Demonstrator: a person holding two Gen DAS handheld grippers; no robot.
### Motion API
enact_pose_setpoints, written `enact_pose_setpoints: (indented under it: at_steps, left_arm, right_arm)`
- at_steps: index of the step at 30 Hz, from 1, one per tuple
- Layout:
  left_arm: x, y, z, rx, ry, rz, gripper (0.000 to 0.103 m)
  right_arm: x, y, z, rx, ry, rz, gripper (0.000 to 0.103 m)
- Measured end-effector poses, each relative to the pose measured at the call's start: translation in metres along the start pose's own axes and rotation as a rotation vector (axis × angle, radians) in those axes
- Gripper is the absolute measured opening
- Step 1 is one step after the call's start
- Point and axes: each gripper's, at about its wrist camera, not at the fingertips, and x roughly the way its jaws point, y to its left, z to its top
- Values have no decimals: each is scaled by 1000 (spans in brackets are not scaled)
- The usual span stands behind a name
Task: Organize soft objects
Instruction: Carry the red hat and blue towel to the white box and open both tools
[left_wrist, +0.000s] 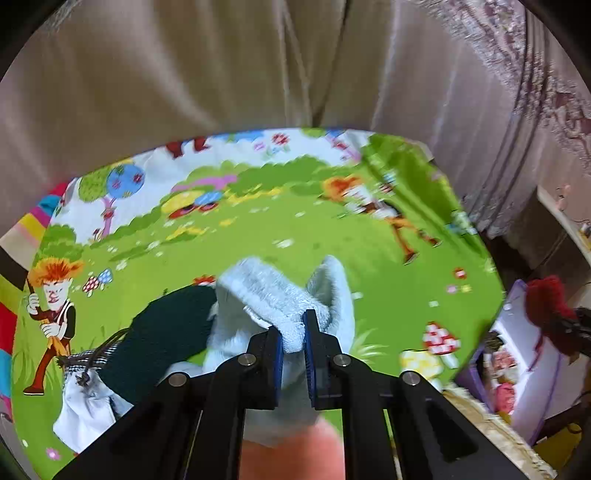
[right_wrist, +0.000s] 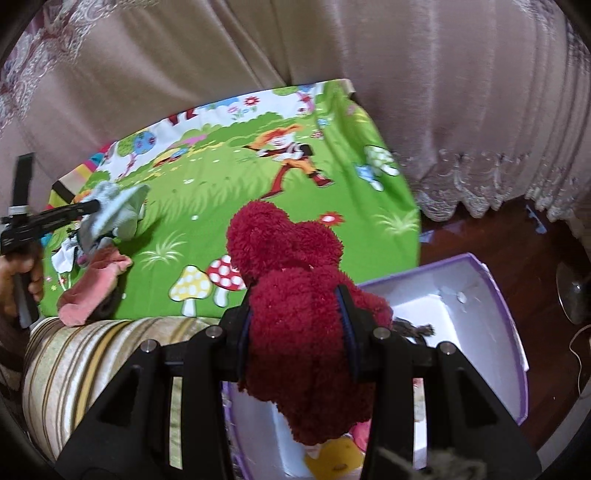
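Note:
My left gripper is shut on a light blue fluffy sock and holds it above the green cartoon sheet; it also shows in the right wrist view with the sock. My right gripper is shut on a dark red fluffy cloth, held over the edge of a purple box with a white inside. A dark green cloth, a white cloth and a pink sock lie on the sheet.
A beige curtain hangs behind the bed. A striped cushion lies at the bed's near edge. The purple box stands on a dark wooden floor and holds several small items.

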Motion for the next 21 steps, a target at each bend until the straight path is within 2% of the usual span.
enact_pose_setpoints:
  at_steps: [4, 14, 17, 19, 21]
  left_arm:
    - [-24, -28, 1, 16, -41, -51, 11]
    - [-58, -96, -5, 78, -65, -172, 11]
    - [-63, -114, -5, 100, -59, -193, 11]
    - [-64, -126, -5, 116, -53, -205, 11]
    - [-65, -138, -5, 138, -49, -215, 11]
  right_arm:
    - [-4, -15, -8, 5, -13, -44, 44]
    - [12, -44, -16, 14, -30, -53, 47]
    - [24, -48, -19, 9, -15, -43, 53]
    - [33, -51, -23, 4, 6, -47, 62]
    - [35, -56, -28, 13, 15, -43, 64]
